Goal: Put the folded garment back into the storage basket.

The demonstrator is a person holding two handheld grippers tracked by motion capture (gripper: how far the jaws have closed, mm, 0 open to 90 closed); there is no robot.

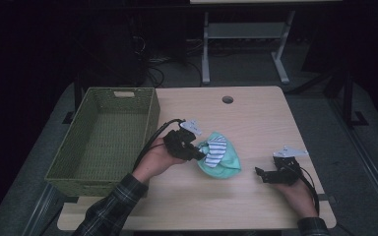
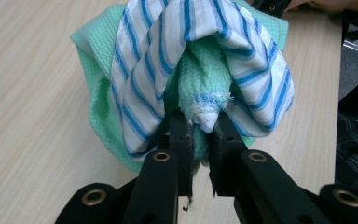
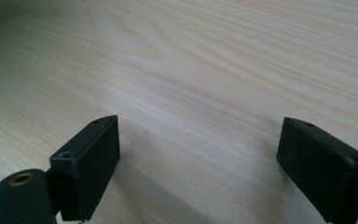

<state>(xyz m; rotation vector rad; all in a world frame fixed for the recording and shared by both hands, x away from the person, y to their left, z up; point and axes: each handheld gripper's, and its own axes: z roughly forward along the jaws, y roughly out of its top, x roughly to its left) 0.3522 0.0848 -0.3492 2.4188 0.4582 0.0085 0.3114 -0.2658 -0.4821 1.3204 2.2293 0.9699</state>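
A bundle of cloths lies near the middle of the table: a mint-green waffle cloth (image 1: pixel 226 160) (image 2: pixel 93 56) with a white, blue-striped cloth (image 1: pixel 217 150) (image 2: pixel 140 70) draped over it. My left gripper (image 1: pixel 202 155) (image 2: pixel 200 135) is shut on a fold of the bundle, green and striped fabric pinched between its black jaws, and it lifts that edge. To the right, my right gripper (image 1: pixel 260 173) (image 3: pixel 198 154) stands open just above the bare wood, nothing between its jaws.
A green woven basket (image 1: pixel 150 115) sits on the table's left side, beside my left hand. The light wooden tabletop (image 1: pixel 256 118) has a round cable hole (image 1: pixel 227 100) at the back. Metal desk legs (image 1: pixel 205 49) stand on the dark floor beyond.
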